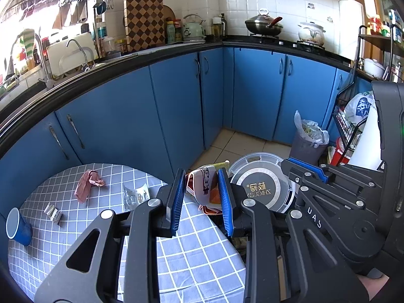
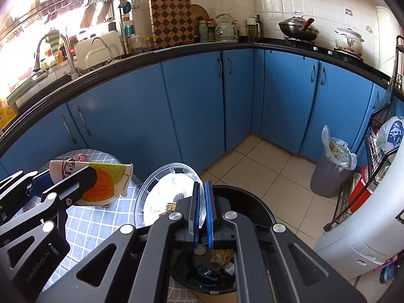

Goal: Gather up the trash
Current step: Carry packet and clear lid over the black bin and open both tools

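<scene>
Bowl [image 1: 205,189] clamped sideways between left gripper [image 1: 202,197] pads, rim toward the lid; it hangs past the table [image 1: 101,214] edge. Lid [image 2: 168,194] pinched at its rim by right gripper [image 2: 201,214], pads nearly together, disc standing on edge left of them. Bin [image 2: 242,197] sits directly under the right gripper, below and right of the left one. Judgement: carry both fully over the bin mouth and lower them before letting go; lid first, being closest.

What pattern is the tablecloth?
Grey tablecloth with a white grid; clearest in the left wrist view.
</scene>
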A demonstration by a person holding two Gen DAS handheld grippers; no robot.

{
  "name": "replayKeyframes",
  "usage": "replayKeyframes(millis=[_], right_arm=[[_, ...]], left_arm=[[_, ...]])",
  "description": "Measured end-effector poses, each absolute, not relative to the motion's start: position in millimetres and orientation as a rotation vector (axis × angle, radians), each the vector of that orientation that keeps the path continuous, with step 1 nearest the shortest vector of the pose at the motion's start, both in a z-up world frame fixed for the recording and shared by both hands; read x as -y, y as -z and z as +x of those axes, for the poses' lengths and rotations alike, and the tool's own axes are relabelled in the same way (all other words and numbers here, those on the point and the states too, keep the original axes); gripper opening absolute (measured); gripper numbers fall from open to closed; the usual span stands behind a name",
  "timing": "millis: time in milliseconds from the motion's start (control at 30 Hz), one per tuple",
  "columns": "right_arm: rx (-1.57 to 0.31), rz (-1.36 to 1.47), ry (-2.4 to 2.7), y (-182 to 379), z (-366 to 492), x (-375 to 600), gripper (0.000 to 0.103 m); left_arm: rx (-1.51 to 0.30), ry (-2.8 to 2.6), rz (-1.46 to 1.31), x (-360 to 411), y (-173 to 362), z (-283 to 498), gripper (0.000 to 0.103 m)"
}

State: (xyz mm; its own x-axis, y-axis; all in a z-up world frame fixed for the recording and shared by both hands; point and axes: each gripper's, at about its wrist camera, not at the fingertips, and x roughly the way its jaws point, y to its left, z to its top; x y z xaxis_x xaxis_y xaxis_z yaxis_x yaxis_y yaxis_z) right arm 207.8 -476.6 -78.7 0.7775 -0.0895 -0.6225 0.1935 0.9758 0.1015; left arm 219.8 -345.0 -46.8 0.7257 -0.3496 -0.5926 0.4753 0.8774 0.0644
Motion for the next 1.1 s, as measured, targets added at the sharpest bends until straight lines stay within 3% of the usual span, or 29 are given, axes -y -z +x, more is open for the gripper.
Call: replayKeyframes(millis=[1100], right_arm=[[-0.730, 0.195, 0.305, 119.0, 199.2, 522.7, 0.008]], left_arm=[[-0.624, 0.500, 0.250, 386.6, 60.3, 233.4, 0.028]])
